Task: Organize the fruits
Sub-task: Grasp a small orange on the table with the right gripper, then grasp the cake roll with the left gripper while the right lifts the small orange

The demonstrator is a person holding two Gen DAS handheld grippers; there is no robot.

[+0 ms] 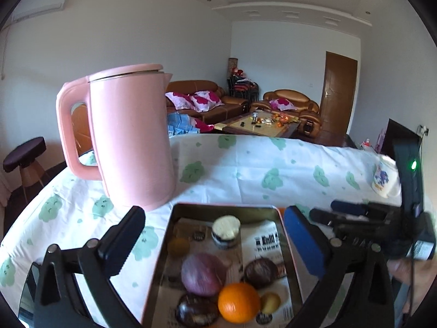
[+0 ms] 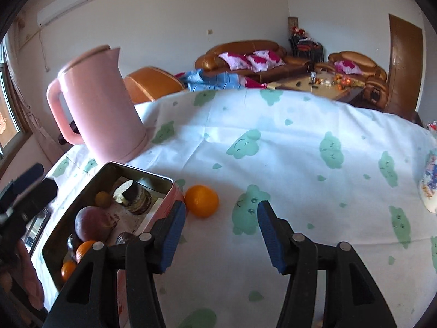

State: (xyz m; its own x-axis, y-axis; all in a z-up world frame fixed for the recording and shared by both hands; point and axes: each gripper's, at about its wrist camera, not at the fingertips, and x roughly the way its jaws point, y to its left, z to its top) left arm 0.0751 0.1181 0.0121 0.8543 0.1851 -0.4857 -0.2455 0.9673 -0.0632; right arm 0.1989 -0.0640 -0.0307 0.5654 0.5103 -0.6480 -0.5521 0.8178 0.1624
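Your right gripper [image 2: 221,232] is spread wide and holds nothing; it hangs over the tabletop [image 2: 300,142] just beside the loose orange [image 2: 202,201], which lies on the cloth touching the outer wall of the pink tin [image 2: 169,183]. Your left gripper [image 1: 215,232] is also spread, with the tin between its fingers, above the fruits. Inside the tin you see another orange [image 1: 238,302], a purple round fruit [image 1: 203,273], dark fruits and a small yellow one. Behind the tin stands the pink kettle [image 2: 101,109], upright. A mug [image 1: 383,176] sits far to the right.
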